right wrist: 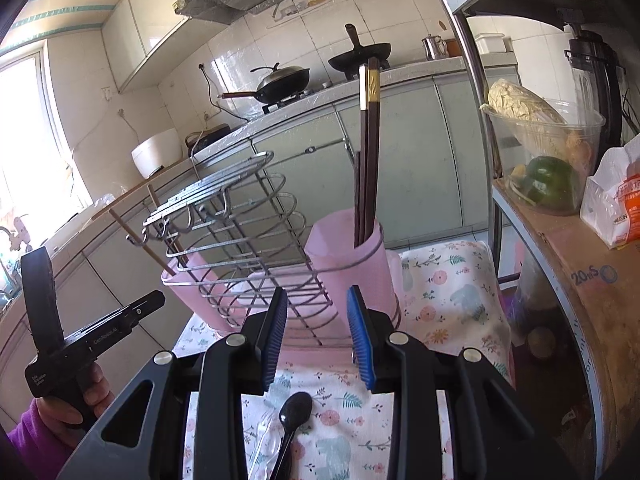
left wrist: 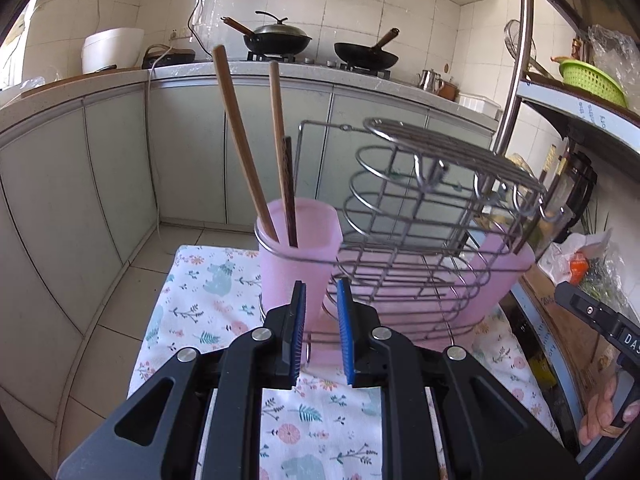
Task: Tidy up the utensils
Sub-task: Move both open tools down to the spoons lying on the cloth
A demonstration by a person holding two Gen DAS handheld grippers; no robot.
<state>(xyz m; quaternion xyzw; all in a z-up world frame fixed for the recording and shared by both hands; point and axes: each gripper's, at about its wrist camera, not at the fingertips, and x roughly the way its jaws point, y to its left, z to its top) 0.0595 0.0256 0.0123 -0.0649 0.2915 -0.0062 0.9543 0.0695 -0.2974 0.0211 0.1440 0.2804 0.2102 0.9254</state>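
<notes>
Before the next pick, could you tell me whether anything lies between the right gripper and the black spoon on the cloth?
Nothing visible does: the black spoon lies bare on the floral cloth just below the open right gripper, beside a clear utensil.

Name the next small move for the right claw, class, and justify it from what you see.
Probably draw the right claw back and lower it over the black spoon. Its jaws stand apart and empty, the spoon lies loose on the floral cloth, and the pink cups already hold chopsticks.

Shiny wire rack [left wrist: 420, 216], matt plastic cups [left wrist: 298, 256]
</notes>
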